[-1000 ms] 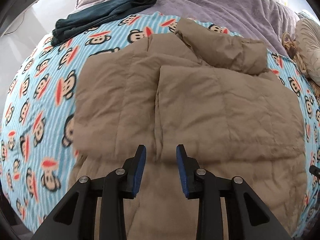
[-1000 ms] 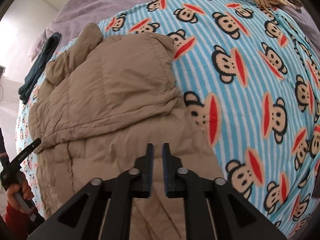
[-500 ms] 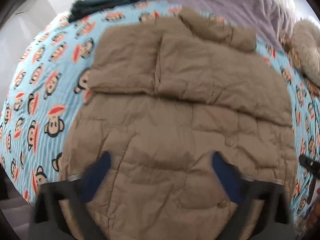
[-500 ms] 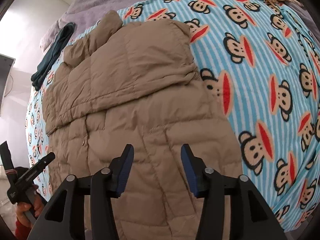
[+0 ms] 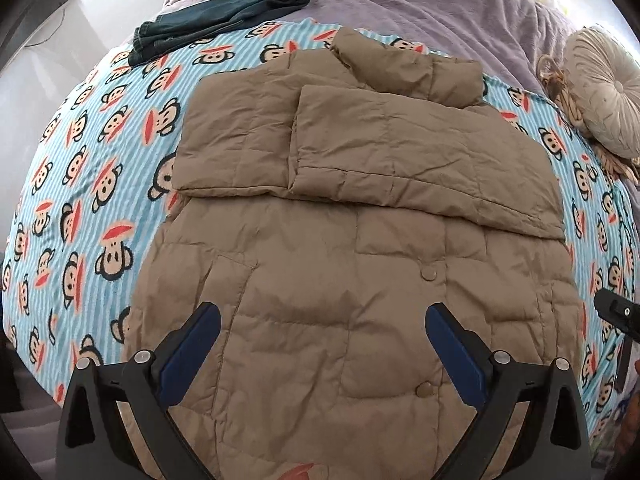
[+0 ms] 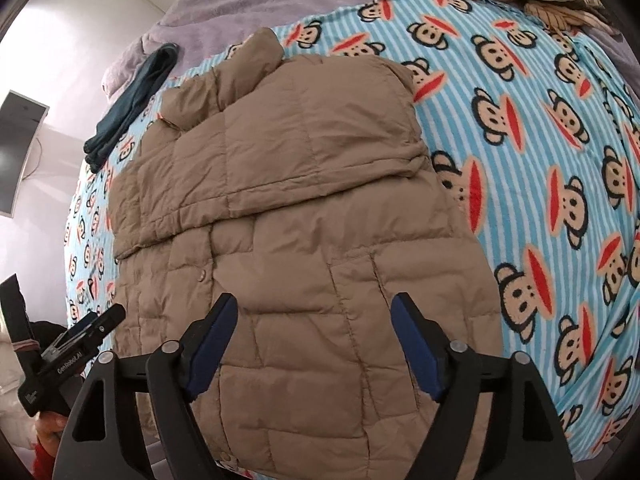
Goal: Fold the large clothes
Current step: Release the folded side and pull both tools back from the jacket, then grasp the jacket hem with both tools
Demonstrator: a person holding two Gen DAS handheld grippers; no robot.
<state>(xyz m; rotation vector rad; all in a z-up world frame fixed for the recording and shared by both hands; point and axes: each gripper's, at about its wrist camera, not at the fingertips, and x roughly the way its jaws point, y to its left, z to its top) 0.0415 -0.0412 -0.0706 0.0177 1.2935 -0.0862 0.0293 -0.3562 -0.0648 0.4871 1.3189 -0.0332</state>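
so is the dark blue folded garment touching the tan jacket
Apart. In the left wrist view, a band of monkey-print blanket shows between the dark blue garment and the tan jacket.

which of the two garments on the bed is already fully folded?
The dark teal garment at the blanket's far edge, a compact bundle. The tan quilted puffer jacket has only its sleeves folded in; its body lies spread.

The left black plastic two-finger gripper (image 5: 320, 340) has blue rubber pads (image 5: 454, 350) and silver screws (image 5: 143, 357). The matching right gripper (image 6: 314, 340) looks identical. A red sleeve (image 6: 42, 454) shows, with white lettering (image 6: 72, 365).
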